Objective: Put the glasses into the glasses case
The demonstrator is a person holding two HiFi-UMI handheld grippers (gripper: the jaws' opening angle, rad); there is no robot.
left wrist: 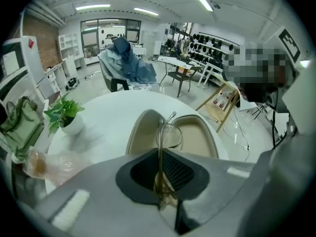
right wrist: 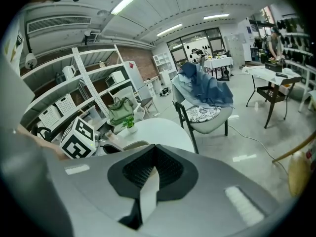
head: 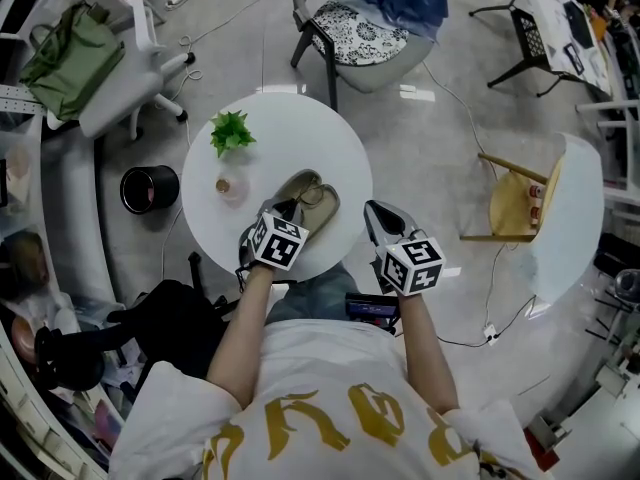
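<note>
**Glasses held over the open case**

The left gripper had its jaws closed on a pair of thin wire-framed glasses. They were clamped edge-on, with the frame standing out past the jaw tips. The glasses hung above a beige oval glasses case, which lay open with both halves facing up. The case sat on the round white table, between its centre and its near edge. The right gripper was just beyond the table's near right edge, its jaws drawn together with nothing between them. Toward the left edge stood a small green plant in a white pot, and a crumpled clear plastic wrapper lay just on its near side.
</note>
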